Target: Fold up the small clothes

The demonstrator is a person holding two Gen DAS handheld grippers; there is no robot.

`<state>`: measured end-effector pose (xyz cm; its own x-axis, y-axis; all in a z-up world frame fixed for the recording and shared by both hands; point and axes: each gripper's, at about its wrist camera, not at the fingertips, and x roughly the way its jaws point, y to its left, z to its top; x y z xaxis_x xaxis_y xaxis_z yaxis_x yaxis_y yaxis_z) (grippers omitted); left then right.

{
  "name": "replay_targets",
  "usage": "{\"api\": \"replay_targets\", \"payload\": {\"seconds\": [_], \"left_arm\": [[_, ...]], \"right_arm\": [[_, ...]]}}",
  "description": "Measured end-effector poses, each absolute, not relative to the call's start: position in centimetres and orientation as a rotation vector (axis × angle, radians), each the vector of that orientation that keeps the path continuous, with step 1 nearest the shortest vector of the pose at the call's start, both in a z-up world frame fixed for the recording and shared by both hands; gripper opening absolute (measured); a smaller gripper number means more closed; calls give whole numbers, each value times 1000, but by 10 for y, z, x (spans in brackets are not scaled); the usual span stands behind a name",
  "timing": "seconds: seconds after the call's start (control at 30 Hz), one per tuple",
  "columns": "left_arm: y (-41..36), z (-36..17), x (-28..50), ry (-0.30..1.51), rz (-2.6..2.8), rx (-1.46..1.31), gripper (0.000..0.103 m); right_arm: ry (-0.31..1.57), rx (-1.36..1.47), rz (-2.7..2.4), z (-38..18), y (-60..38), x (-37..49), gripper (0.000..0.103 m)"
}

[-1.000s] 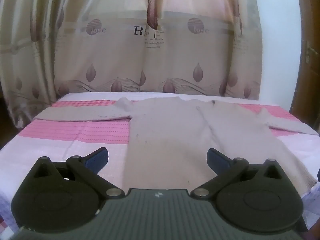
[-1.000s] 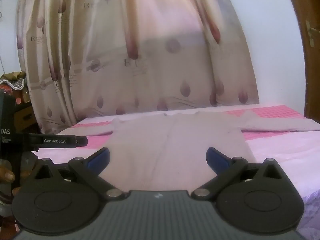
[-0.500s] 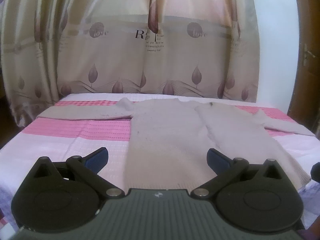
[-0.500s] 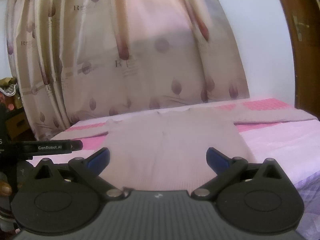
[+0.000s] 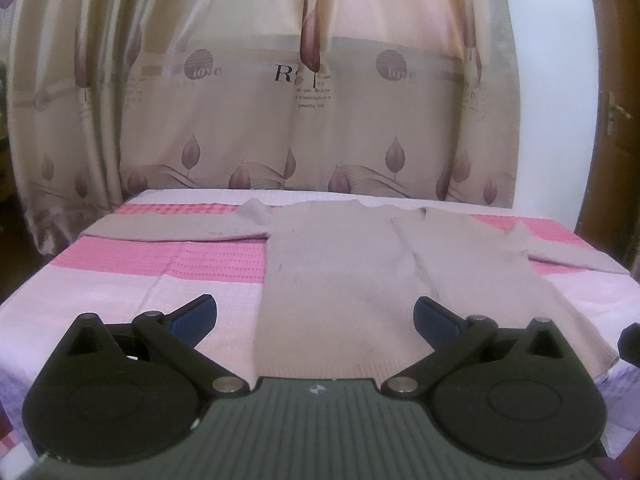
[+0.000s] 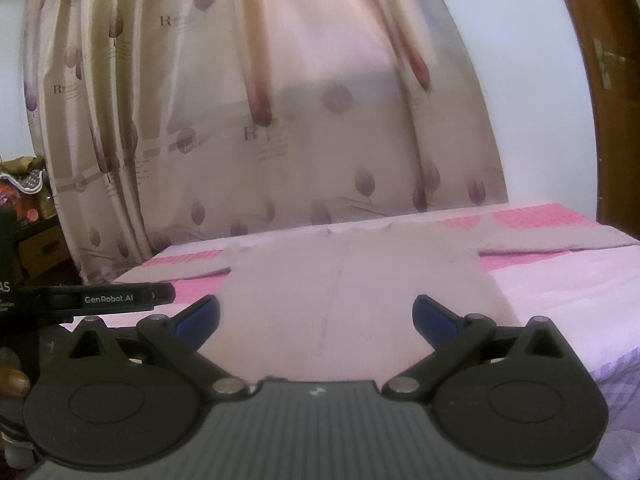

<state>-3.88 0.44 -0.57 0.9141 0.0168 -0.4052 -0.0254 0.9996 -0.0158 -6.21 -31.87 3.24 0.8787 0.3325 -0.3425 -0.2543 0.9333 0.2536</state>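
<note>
A beige long-sleeved knit sweater [image 5: 360, 264] lies flat on the pink bed [image 5: 120, 280], both sleeves spread out sideways, hem towards me. It also shows in the right wrist view [image 6: 352, 280]. My left gripper [image 5: 316, 316] is open and empty, held above the hem near the bed's front edge. My right gripper [image 6: 316, 316] is open and empty, also above the hem. The left gripper's body [image 6: 100, 300] shows at the left of the right wrist view.
A leaf-patterned curtain [image 5: 300, 100] hangs behind the bed. A brown wooden door [image 5: 616, 120] stands at the right. A cluttered shelf [image 6: 24, 200] stands left of the bed in the right wrist view.
Both grippers have drawn back and tilted up a little, so the sweater sits lower in both views. Both stay open and empty.
</note>
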Motion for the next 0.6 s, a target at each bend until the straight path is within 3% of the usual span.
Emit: {"api": "replay_targets", "payload": {"seconds": [0.6], "left_arm": [[5,-6,-36,430,27,6,103]], "right_arm": [[421,228,317,29,-316,-63,103]]}}
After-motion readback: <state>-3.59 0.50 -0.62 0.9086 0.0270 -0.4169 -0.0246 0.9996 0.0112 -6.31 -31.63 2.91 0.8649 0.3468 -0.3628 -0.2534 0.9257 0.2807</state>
